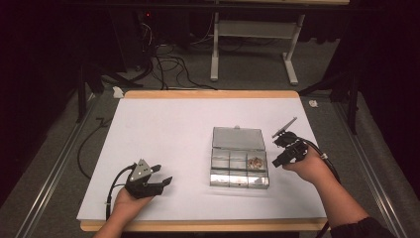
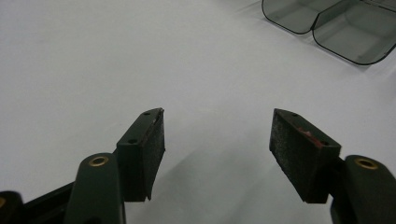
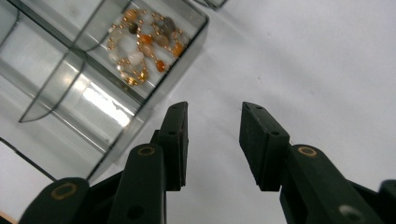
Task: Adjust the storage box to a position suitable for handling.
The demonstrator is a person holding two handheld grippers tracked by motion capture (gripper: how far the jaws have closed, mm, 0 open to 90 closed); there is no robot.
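Amber and white beads on a bracelet (image 3: 142, 44) lie in the right upper compartment of my clear plastic box (image 1: 239, 157), right of the table's (image 1: 163, 129) centre. My right gripper (image 1: 286, 150) is just beside the box, jaws half apart, holding nothing. My left gripper (image 1: 157, 177) rests well apart, wide open, empty.

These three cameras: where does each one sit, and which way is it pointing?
High view: above the person's side, looking forward and down on the table; both hands, left gripper and right gripper show.
Left gripper view: rides that gripper, looking along its open jaws over the white tabletop.
Right gripper view: rides that gripper, jaws apart and empty.
Shared by all: the clear compartment box; its bead bracelet shows in two.
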